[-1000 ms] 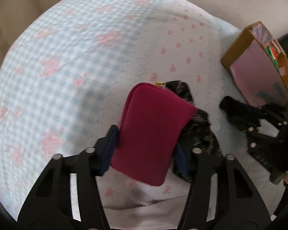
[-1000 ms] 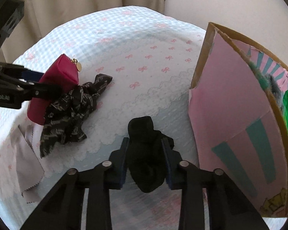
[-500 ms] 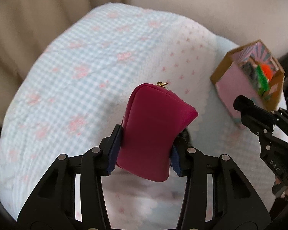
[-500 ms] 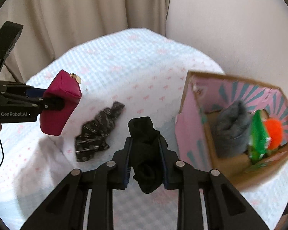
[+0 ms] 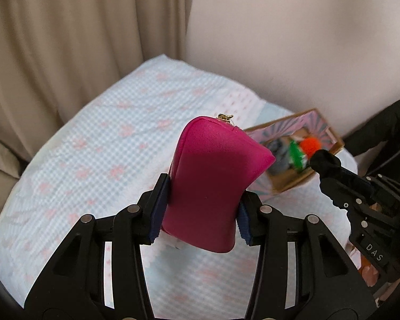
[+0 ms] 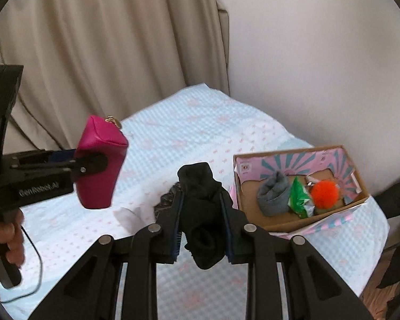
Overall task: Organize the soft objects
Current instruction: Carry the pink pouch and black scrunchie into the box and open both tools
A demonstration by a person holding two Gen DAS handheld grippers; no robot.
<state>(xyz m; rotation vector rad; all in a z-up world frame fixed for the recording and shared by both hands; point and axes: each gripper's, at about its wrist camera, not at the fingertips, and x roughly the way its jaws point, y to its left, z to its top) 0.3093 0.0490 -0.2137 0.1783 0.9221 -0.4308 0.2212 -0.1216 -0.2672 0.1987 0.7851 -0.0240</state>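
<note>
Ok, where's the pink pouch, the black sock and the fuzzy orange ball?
pink pouch (image 5: 210, 186): left wrist view, middle of its front face.
black sock (image 6: 200, 208): right wrist view, middle of the bundle.
fuzzy orange ball (image 6: 324, 194): right wrist view, its centre.

pouch (image 5: 210, 186) lifted higher off bed | sock (image 6: 202, 213) lifted higher, box (image 6: 301, 186) interior now visible

You are looking at one magenta pouch (image 6: 101, 165), one black sock (image 6: 202, 213), one patterned cloth (image 6: 165, 200), one cardboard box (image 6: 274, 222) holding three items, and two hand-held grippers.
</note>
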